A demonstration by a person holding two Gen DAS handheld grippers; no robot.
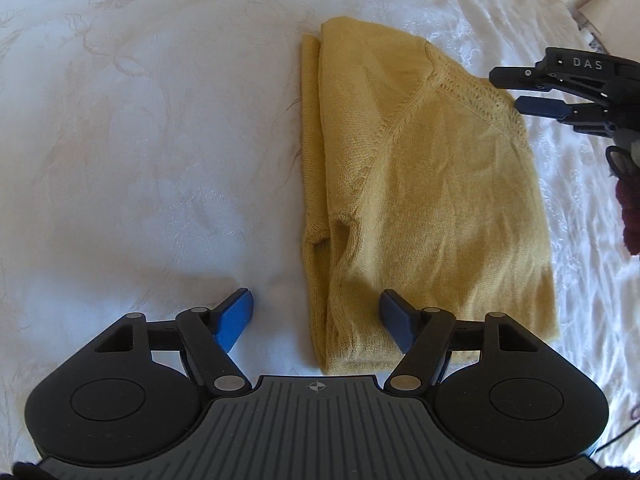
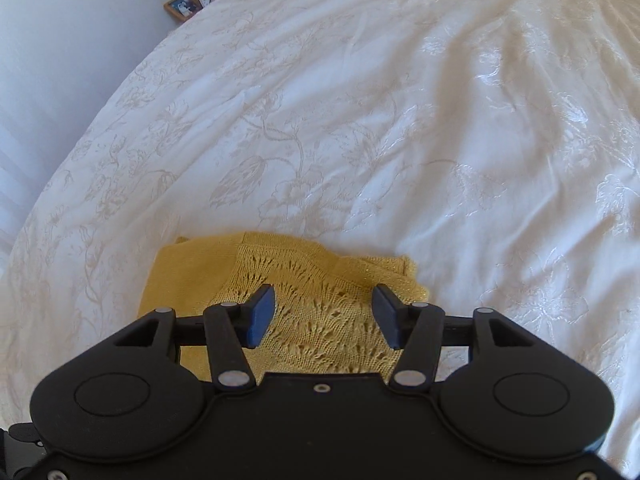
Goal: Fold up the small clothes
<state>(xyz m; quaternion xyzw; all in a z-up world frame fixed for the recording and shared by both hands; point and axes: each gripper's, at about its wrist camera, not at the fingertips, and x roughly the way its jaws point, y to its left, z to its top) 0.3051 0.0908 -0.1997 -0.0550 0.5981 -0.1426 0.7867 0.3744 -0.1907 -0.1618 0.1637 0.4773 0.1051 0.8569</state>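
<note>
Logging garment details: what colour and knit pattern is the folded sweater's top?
Mustard yellow sweater; an openwork lace knit at its top, clearest in the right wrist view.

A mustard-yellow knitted top [image 1: 432, 200], plain-stitched across the body with an openwork lace band [image 2: 320, 320] near one edge, lies on a white bedspread [image 2: 360, 120] woven with a pale beige floral pattern of stems and blooms. The left gripper [image 1: 316, 320] and right gripper [image 2: 324, 316] are matte black with blue finger pads [image 1: 234, 320]. Dark maroon fabric [image 1: 630, 216] shows at the side.
</note>
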